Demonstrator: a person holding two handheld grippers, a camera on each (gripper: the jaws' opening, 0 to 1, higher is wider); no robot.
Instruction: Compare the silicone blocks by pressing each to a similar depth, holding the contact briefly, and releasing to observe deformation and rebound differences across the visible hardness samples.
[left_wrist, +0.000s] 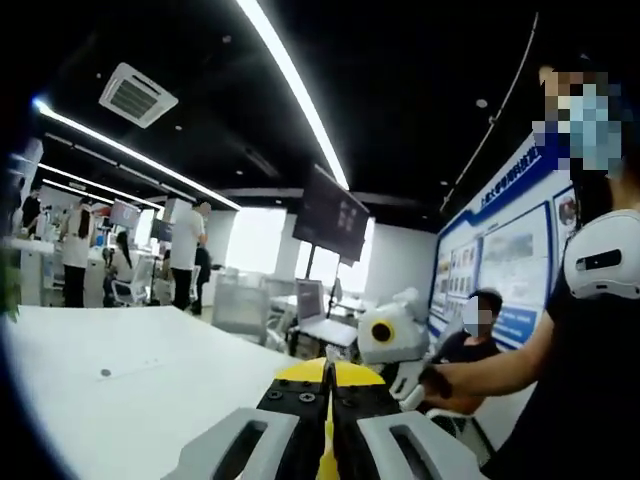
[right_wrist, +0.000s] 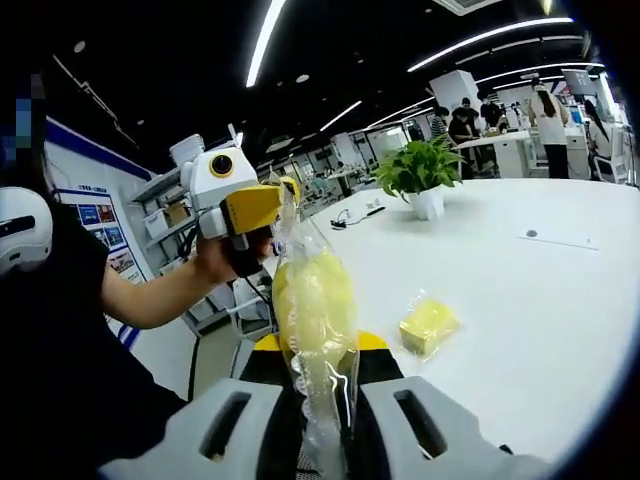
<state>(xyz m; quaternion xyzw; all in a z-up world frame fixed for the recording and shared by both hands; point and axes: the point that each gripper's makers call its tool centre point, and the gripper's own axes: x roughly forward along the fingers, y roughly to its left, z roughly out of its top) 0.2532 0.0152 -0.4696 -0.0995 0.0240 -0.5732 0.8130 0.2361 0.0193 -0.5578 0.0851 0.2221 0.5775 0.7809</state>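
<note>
My right gripper (right_wrist: 318, 372) is shut on a clear plastic bag holding a pale yellow silicone block (right_wrist: 314, 305), and the bag stands up from between its jaws. The bag's crinkled top reaches the yellow jaw tips of my left gripper (right_wrist: 262, 205), which a hand holds up at the left. I cannot tell whether those tips pinch the film. In the left gripper view my left gripper (left_wrist: 328, 368) has its jaws closed together, and the right gripper (left_wrist: 392, 340) shows just to the right. A second bagged yellow block (right_wrist: 428, 325) lies on the white table (right_wrist: 540, 330).
A potted green plant (right_wrist: 420, 170) stands further along the table, with a cable beside it. A person in black (left_wrist: 585, 380) stands close on the right, and a seated person (left_wrist: 478, 335) is behind. Several people stand at desks far off. The table's bare top (left_wrist: 110, 400) stretches left.
</note>
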